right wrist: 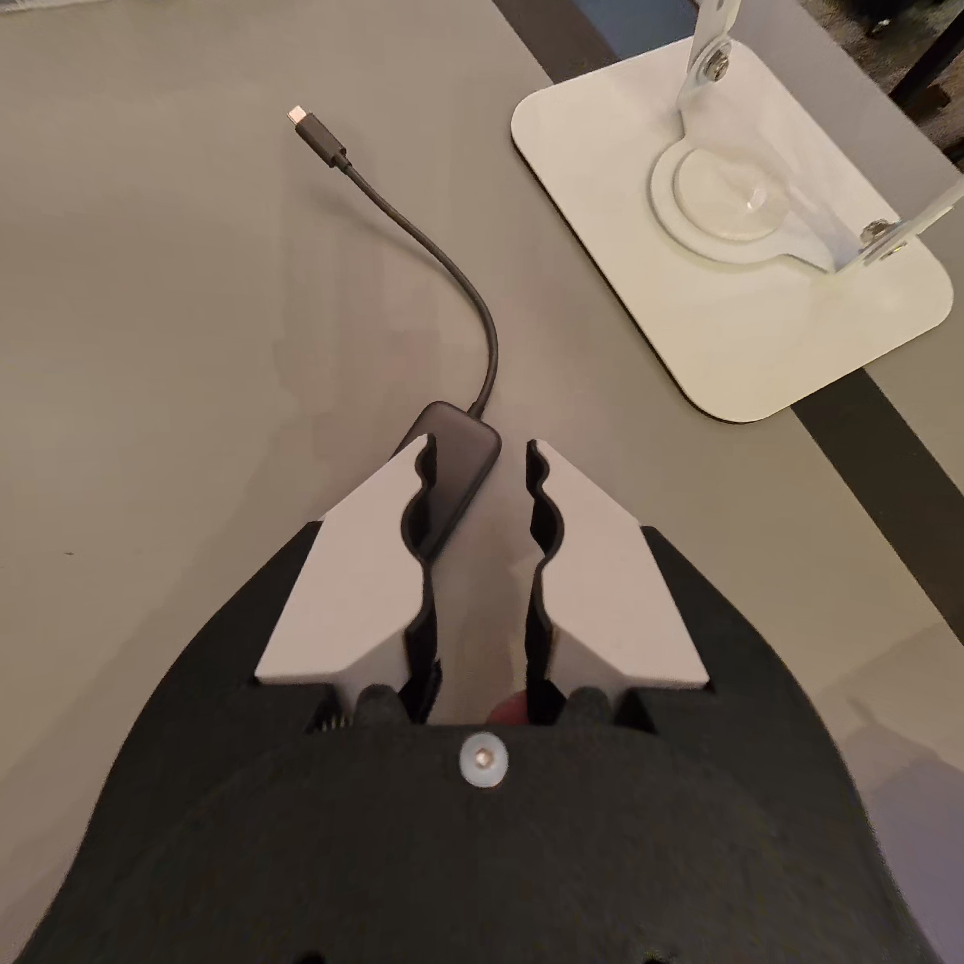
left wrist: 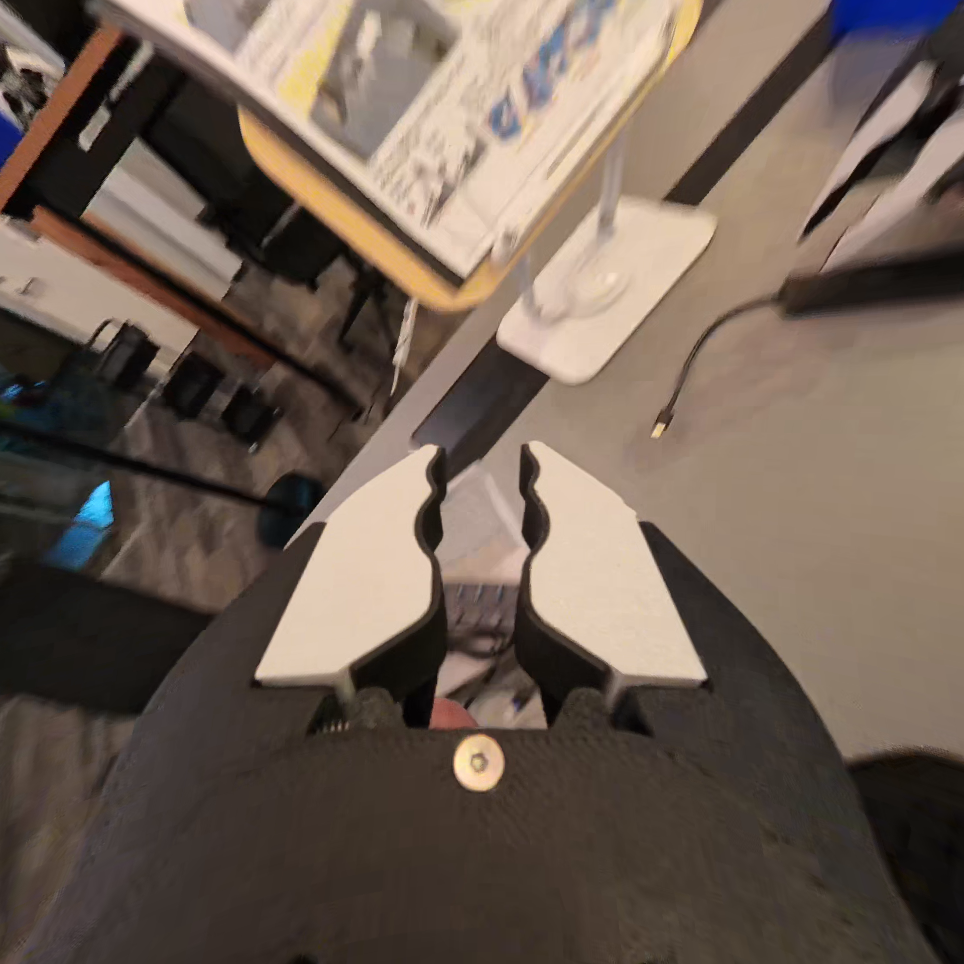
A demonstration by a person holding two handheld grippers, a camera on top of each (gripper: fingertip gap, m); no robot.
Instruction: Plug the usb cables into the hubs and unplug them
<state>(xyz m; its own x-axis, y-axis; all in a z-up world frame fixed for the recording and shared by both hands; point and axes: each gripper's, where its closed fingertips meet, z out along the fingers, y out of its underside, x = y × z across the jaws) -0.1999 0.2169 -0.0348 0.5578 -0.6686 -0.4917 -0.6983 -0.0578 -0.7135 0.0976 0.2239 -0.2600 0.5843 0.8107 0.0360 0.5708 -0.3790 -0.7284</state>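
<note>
Your right claw (right wrist: 480, 443) is open above the counter (right wrist: 156, 313), with the dark hub (right wrist: 459, 459) lying partly under its left finger and its cable (right wrist: 443, 261) running ahead. Your left claw (left wrist: 482, 448) is open and empty; the view is blurred, with a white stand (left wrist: 605, 292) ahead.

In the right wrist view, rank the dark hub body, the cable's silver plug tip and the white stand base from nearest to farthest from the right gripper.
1. Dark grey rounded plastic hub body: at the right gripper, against its left finger, jaws open.
2. White flat square stand base: ahead, to the right, at the table edge.
3. Silver plug tip of the hub's black cable: farthest ahead, to the left.
</note>
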